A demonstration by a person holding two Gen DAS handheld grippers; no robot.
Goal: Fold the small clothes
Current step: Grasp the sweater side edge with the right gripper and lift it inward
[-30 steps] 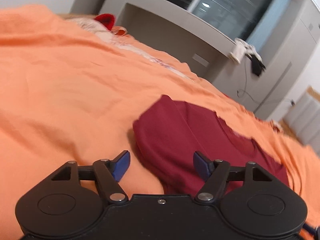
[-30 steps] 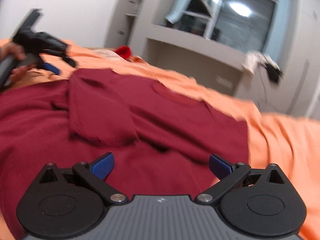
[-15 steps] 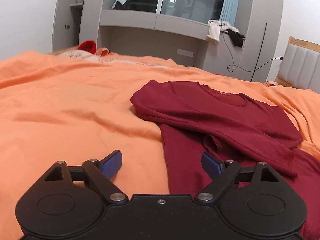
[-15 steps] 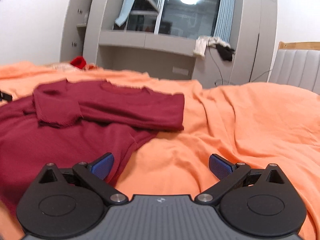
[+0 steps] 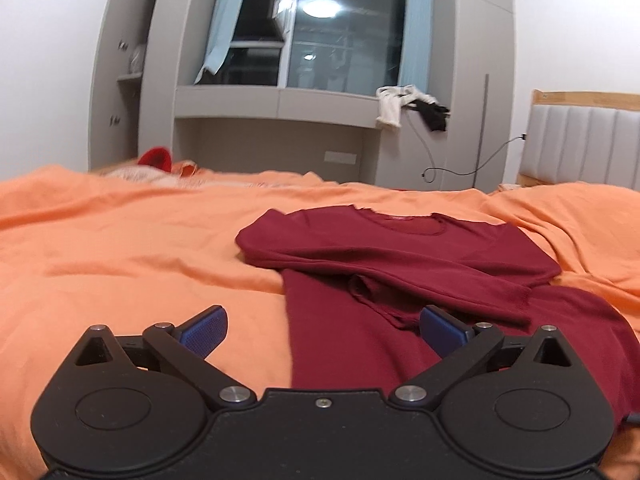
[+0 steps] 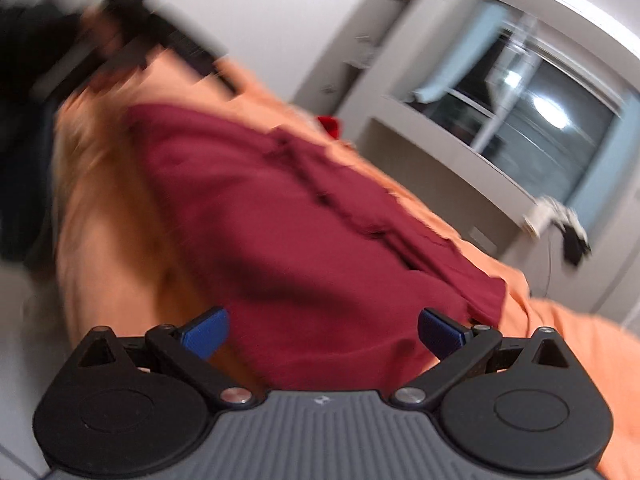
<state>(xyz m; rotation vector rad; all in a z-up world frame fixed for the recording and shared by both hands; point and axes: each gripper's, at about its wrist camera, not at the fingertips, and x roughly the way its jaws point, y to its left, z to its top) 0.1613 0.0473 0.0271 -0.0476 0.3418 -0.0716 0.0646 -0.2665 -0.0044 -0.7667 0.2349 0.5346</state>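
The dark red shirt [image 5: 400, 256] looked soft and light, best pinched at its near hem, and both hand-held grippers, left [image 5: 322, 330] and right [image 6: 322, 330], stood wide and empty, the left just opened.

Orange-sheeted bed [image 5: 120, 264] carries dark red top [image 5: 392, 256], sleeves folded in

Both wrist views low, near bed; right view rolled, blurred; share maroon shirt [image 5: 400, 248] [image 6: 280, 220].

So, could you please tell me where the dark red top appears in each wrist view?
Left wrist: dark red top lies centre-right on the orange bedspread.
Right wrist: blurred and tilted, it fills the centre.
Shared landmark: the window.
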